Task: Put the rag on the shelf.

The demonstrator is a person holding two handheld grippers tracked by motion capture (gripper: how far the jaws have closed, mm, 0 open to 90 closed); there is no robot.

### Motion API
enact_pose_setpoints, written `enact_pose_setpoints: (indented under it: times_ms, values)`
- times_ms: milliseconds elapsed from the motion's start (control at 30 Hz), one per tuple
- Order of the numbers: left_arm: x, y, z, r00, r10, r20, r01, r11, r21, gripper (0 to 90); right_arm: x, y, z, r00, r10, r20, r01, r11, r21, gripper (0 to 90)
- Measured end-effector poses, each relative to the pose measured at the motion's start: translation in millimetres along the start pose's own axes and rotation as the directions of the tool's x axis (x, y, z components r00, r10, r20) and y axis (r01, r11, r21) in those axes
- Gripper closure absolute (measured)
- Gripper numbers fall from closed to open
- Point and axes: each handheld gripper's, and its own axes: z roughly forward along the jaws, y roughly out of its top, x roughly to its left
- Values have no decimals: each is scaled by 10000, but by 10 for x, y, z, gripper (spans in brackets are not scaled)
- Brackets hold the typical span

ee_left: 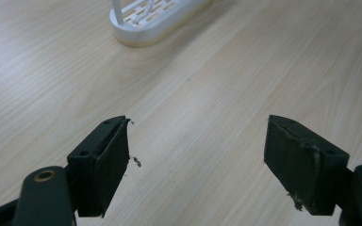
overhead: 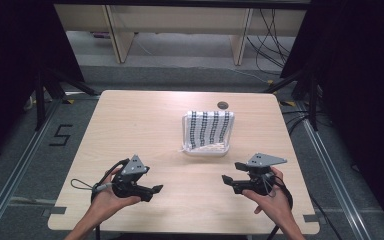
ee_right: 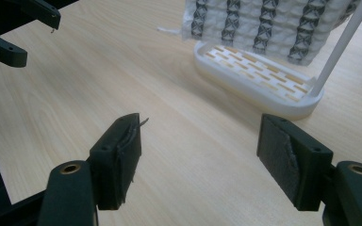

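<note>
In the left gripper view the white rack is cut off by the top edge, leaving just its base in sight. In the right gripper view the patterned cloth runs off the top edge and hides the rack's far side. From the high view the dark round mark on the worktop is too small to identify.
</note>
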Motion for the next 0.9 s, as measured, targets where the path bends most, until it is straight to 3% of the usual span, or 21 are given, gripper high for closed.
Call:
enact_pose_setpoints:
  times_ms: [67, 100, 133, 200, 233, 267, 433, 533, 600, 633, 767, 800, 900]
  values:
    - [-1, -33, -1, 10000, -42, 1, 42, 10000, 50, 224, -15, -20, 4, 9999, -151, -1, 151, 9999, -18, 322]
    - [-1, -44, 1, 10000, -47, 8, 47, 10000, 30, 225, 16, -35, -4, 9998, 202, 6, -202, 9998, 80, 322]
    - [1, -57, -2, 10000, -5, 8, 5, 10000, 69, 224, -10, -41, 1, 9999, -99, 55, 99, 9999, 15, 322]
    - [-4, -82, -3, 10000, -29, 6, 29, 9999, 110, 224, -7, -60, -2, 10000, -19, 7, 19, 10000, 37, 321]
    - [-6, -93, -2, 10000, -30, 2, 30, 10000, 84, 224, -19, -69, 11, 9997, -237, -85, 236, 9997, -114, 321]
    - [-8, -102, -8, 10000, 5, -28, -4, 9999, 150, 224, -12, -81, 5, 10000, -16, -97, 16, 10000, -49, 321]
    - [-43, -158, -4, 10000, 24, -32, -23, 9999, 167, 224, 5, -126, -21, 9999, 112, 42, -112, 9999, 37, 318]
    - [-68, -198, 3, 10000, 10, 76, -12, 9998, 200, 224, -10, -160, -7, 9999, -15, -102, 14, 10000, -76, 297]
    - [-75, -221, 7, 10000, 60, 32, -61, 9997, 231, 220, -12, -181, -15, 9999, -89, 116, 89, 10000, 8, 277]
    - [-93, -232, 7, 9999, -81, 69, 80, 9998, 190, 219, 6, -190, -20, 9998, 136, 119, -137, 9999, 55, 275]
    - [-104, -266, 3, 9999, -137, 67, 136, 9998, 152, 200, -11, -212, -30, 10000, -7, 59, 7, 10000, 58, 245]
    - [-104, -274, 3, 9999, -143, 58, 142, 9997, 177, 189, 8, -220, -26, 9997, 231, -23, -231, 9997, 42, 236]
    - [-109, -309, -2, 9999, -144, 8, 143, 9997, 177, 177, -8, -231, -44, 10000, -57, -71, 56, 10000, -73, 231]
